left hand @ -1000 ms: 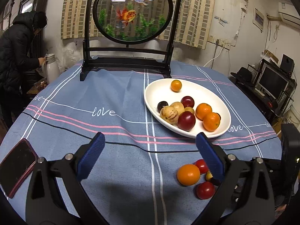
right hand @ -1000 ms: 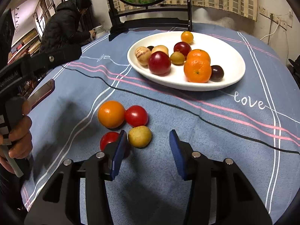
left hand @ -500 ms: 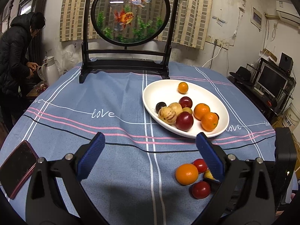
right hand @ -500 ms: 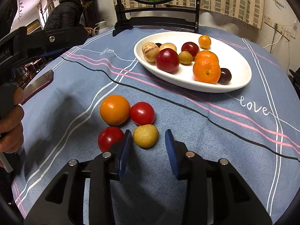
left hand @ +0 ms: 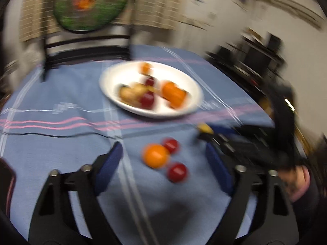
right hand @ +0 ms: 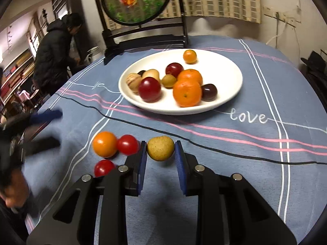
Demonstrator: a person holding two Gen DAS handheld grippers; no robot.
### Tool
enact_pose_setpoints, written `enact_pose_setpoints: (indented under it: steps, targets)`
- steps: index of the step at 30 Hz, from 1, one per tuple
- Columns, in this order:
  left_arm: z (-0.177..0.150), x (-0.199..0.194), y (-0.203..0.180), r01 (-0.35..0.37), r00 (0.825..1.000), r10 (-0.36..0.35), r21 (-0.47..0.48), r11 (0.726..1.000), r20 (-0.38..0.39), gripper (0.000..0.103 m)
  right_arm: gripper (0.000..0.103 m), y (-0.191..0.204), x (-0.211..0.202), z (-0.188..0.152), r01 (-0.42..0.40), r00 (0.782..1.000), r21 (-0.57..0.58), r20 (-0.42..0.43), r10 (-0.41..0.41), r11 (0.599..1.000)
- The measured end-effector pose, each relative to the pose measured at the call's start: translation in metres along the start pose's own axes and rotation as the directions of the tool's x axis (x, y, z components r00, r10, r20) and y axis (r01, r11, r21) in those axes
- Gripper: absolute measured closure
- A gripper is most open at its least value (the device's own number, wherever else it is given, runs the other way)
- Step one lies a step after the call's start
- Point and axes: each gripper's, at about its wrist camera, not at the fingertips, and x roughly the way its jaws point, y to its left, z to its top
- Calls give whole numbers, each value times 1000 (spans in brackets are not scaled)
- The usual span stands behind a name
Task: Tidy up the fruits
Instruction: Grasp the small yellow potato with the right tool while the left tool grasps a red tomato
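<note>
- A white oval plate sits on a round table under a blue striped tablecloth, at twelve o'clock from the right gripper.
- On the plate: two large oranges touching each other, a small orange alone toward the far rim, two red fruits, a dark plum against the nearer orange, a small green-yellow fruit, and two tan fruits at the left.
- The right gripper's blue pads have just been closing and are clamped on a yellow-tan fruit, one pad on each side; the fruit's shadow lies just below it on the cloth.
- At nine o'clock from that fruit, loose on the cloth: an orange touching a red tomato, and a second red tomato nearer the camera.
- In the blurred left wrist view, the left gripper has its jaws apart; they have just been closing, with nothing pressed between them. The same orange and tomatoes lie on the cloth between and beyond its fingers.
- A person in a dark coat stands beyond the table at ten o'clock.
- A round fish screen stands behind the plate.
</note>
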Motion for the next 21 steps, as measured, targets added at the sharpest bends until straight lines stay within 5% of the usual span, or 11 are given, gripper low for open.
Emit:
enact_pose_setpoints:
  steps: [6, 21]
  targets:
    - [-34, 19, -26, 71, 989, -58, 86, 994, -137, 61, 75, 1, 1, 1, -1, 1000, 0, -2, 1, 1000]
    - [-26, 54, -15, -24, 981, 29, 27, 999, -189, 61, 75, 2, 2, 0, 11, 1000, 2, -6, -11, 1000]
